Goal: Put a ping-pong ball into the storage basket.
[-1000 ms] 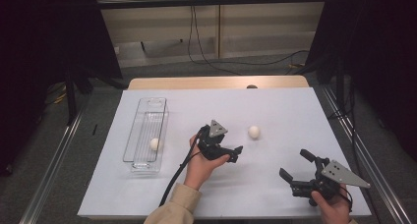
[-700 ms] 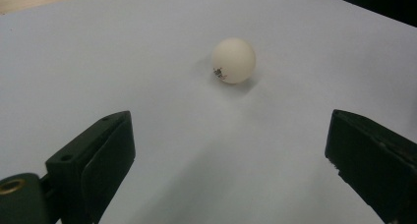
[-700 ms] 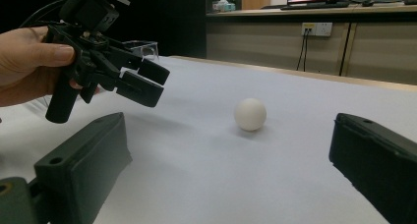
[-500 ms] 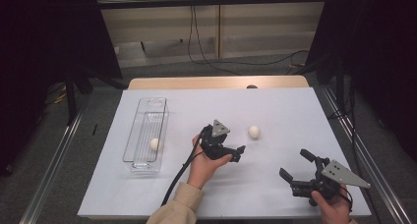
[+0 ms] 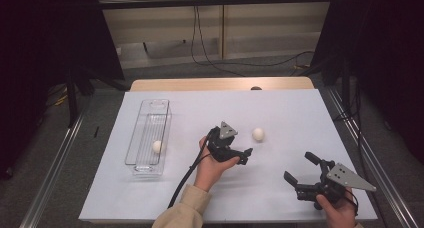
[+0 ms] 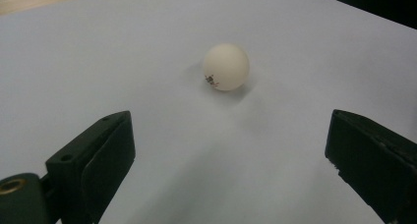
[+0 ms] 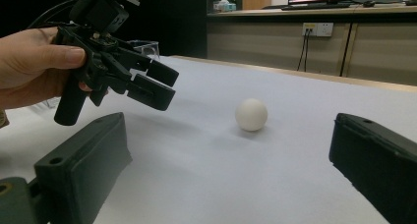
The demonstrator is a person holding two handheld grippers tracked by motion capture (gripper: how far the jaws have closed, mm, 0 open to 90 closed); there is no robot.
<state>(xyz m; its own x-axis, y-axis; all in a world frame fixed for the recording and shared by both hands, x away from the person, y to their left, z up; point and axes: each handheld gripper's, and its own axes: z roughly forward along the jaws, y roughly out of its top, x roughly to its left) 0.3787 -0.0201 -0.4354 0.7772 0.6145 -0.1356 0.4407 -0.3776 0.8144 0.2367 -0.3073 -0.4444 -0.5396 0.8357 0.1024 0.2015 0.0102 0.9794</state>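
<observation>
A white ball [image 5: 258, 134] lies on the white table near its middle. My left gripper [image 5: 246, 156] hovers just left of it and in front of it, open, with its jaws pointed toward it. In the left gripper view the ball [image 6: 225, 67] sits a short way beyond the spread jaws of the left gripper [image 6: 228, 121], which hold nothing. My right gripper [image 5: 298, 166] is open too, low near the front right edge. From the right gripper [image 7: 230, 121] the ball [image 7: 251, 114] is seen ahead, and the left gripper [image 7: 162, 86] is to its left. A second white ball [image 5: 157, 146] rests in a clear bin.
The clear narrow bin [image 5: 134, 138] stands lengthwise on the table's left side. White sheet [image 5: 280, 103] covers the table, with a wooden strip [image 5: 200, 84] along the far edge. Cables trail on the floor behind. A cable hangs from the left gripper toward the front edge.
My left gripper has crept slightly to the right, closer to the loose ball. The right gripper and both balls have stayed put.
</observation>
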